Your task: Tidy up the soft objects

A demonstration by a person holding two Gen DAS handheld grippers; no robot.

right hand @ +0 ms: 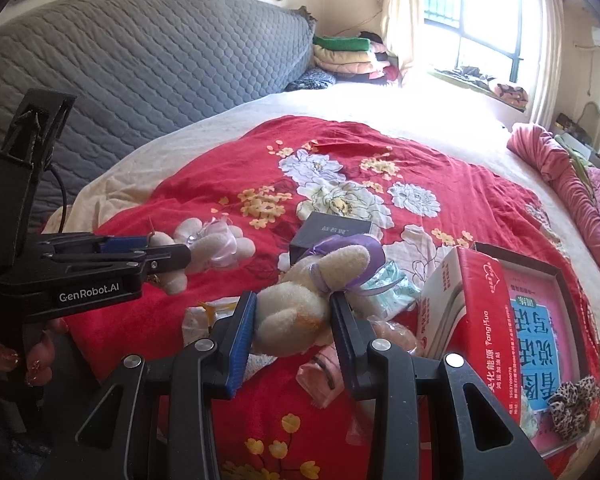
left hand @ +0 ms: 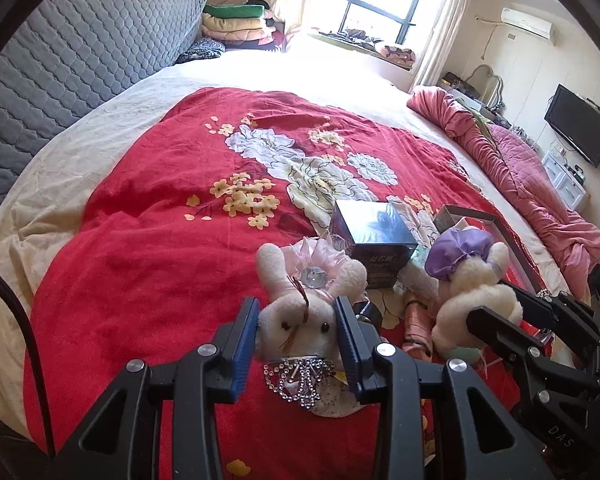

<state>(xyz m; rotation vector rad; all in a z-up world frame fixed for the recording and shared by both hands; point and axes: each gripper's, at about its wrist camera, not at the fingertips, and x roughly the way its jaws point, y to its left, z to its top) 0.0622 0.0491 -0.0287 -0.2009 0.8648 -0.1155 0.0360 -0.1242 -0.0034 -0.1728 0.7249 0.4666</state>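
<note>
Two plush rabbits are held, one per claw. The left claw (left hand: 296, 344) is clamped across the head of the pink-bow rabbit (left hand: 300, 304), ears pointing away from the claw. The right claw (right hand: 294, 324) is clamped on the body of the purple-cap rabbit (right hand: 300, 300), long axis running away and to the right. Both toys hang just above the red blanket (left hand: 148, 240). The open red box (right hand: 484, 320) lies right of the right claw, so that hand is nearer if the box is the destination.

Bright barred window (left hand: 374, 2) with pale curtains, grey quilted headboard (left hand: 88, 48), wide bed (left hand: 292, 74) under red floral cover (left hand: 172, 208), wall television (left hand: 579, 125), what looks like an air conditioner (left hand: 527, 23).
</note>
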